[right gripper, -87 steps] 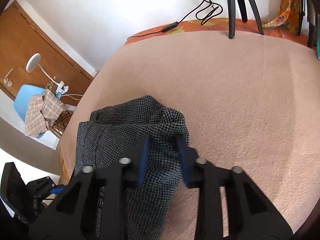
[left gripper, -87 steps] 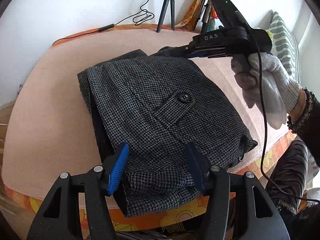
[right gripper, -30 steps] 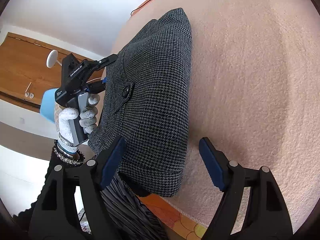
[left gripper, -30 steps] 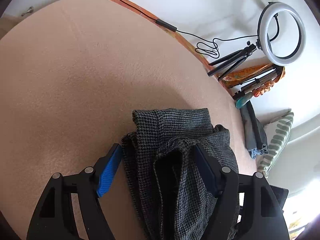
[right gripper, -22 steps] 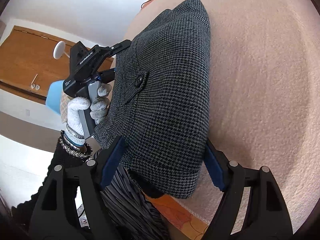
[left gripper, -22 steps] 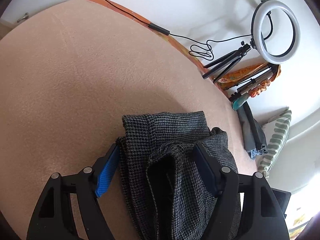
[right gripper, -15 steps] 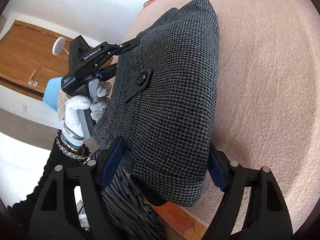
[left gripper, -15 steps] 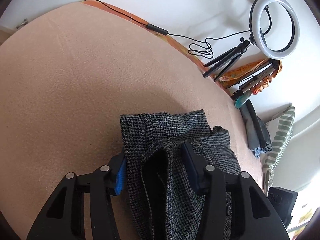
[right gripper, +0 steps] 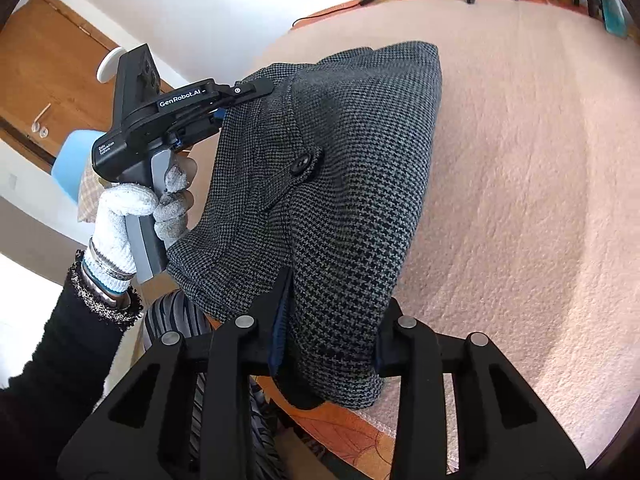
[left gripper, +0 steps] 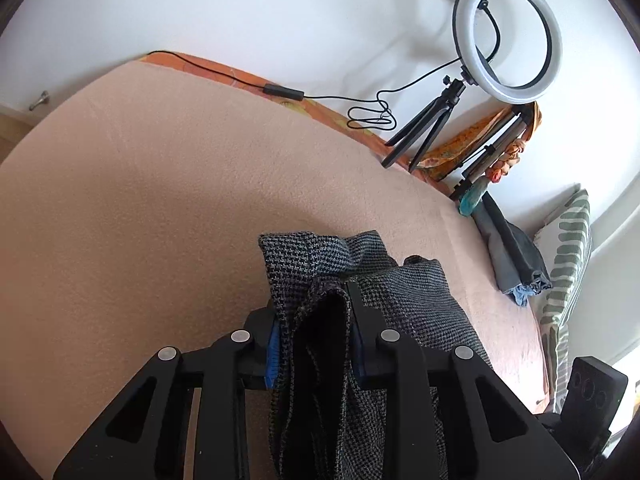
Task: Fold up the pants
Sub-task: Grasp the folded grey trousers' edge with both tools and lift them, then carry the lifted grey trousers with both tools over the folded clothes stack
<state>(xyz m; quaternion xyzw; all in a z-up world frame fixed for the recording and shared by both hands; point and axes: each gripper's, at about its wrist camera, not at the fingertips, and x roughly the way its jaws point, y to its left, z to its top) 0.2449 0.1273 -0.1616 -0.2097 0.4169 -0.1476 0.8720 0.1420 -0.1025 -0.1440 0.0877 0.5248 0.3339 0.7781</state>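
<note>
— Gripping both ends now? Where is the bundle?

— The pants point(right gripper: 340, 184) sit as a thick folded bundle on the peach blanket point(right gripper: 520, 160) of the bed, near its front edge. The left gripper point(left gripper: 314, 332) has its jaws pinching a bunched end of the cloth; the right gripper point(right gripper: 332, 344) has its jaws pressed onto the opposite end, fabric bulging between them.

— How will it handle?

— I'd judge it a heavy, coarse houndstooth weave: soft enough to sag, but grippy, and bulky where layers stack. Best to take hold through all the layers at each end, as now, so inner folds don't slide out. The buttoned pocket flap point(right gripper: 300, 166) faces up and shouldn't snag.

— What changed?

— Half a second ago both pairs of jaws straddled the cloth more widely; since then each has closed onto it. About three seconds back the left one was at the near edge, spread open, with the bundle lying flatter.
</note>
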